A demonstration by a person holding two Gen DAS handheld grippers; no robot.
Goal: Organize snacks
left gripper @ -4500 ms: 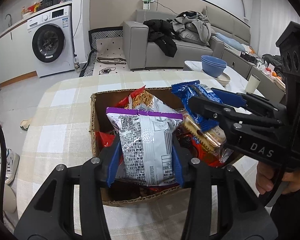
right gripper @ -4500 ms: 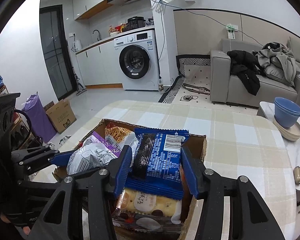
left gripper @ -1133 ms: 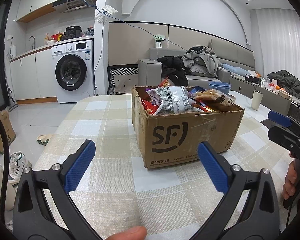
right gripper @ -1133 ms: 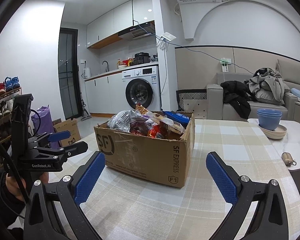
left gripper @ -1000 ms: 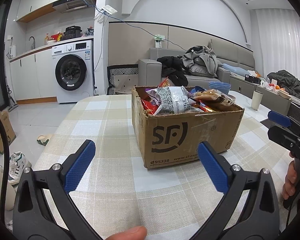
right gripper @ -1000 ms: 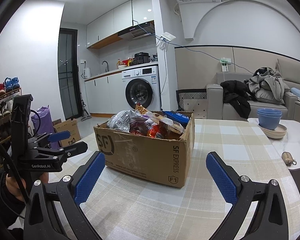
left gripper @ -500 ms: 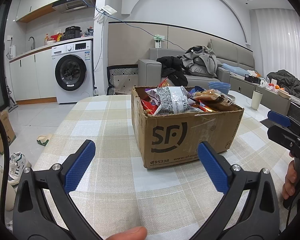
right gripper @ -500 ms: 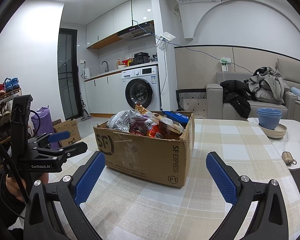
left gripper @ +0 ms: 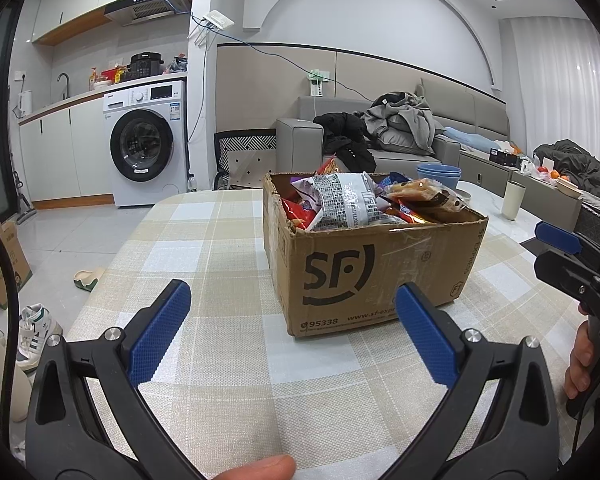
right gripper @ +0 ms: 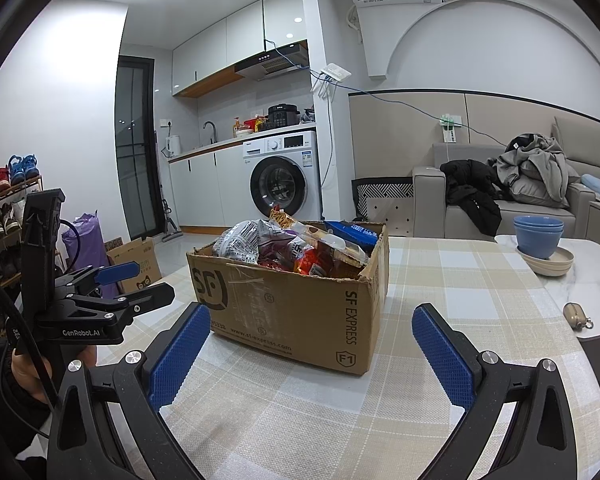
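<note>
- Resting on the beige-and-white checked cloth surface [left gripper: 228,248] is a brown corrugated cardboard box printed with a black SF logo [left gripper: 364,276], its top open and heaped with snack packets.
- A silver-grey crinkled foil bag with dark print [left gripper: 340,204] is seen lying on top of the heap, toward the box's left side in the left wrist view.
- A clear wrapped pastry packet [left gripper: 420,194] lies to the right of that bag, and red wrappers [left gripper: 300,212] are tucked beneath it.
- A blue snack packet [right gripper: 354,232] is seen at the far corner of the box in the right wrist view.
- The left gripper [left gripper: 288,330] is held low in front of the box, its blue-padded fingers [left gripper: 158,332] spread wide with nothing between them.
- The right gripper [right gripper: 312,354] is likewise held before the box, its fingers [right gripper: 440,354] spread wide apart and holding nothing.
- Stacked blue bowls [right gripper: 538,236] stand well to the right of the box.
</note>
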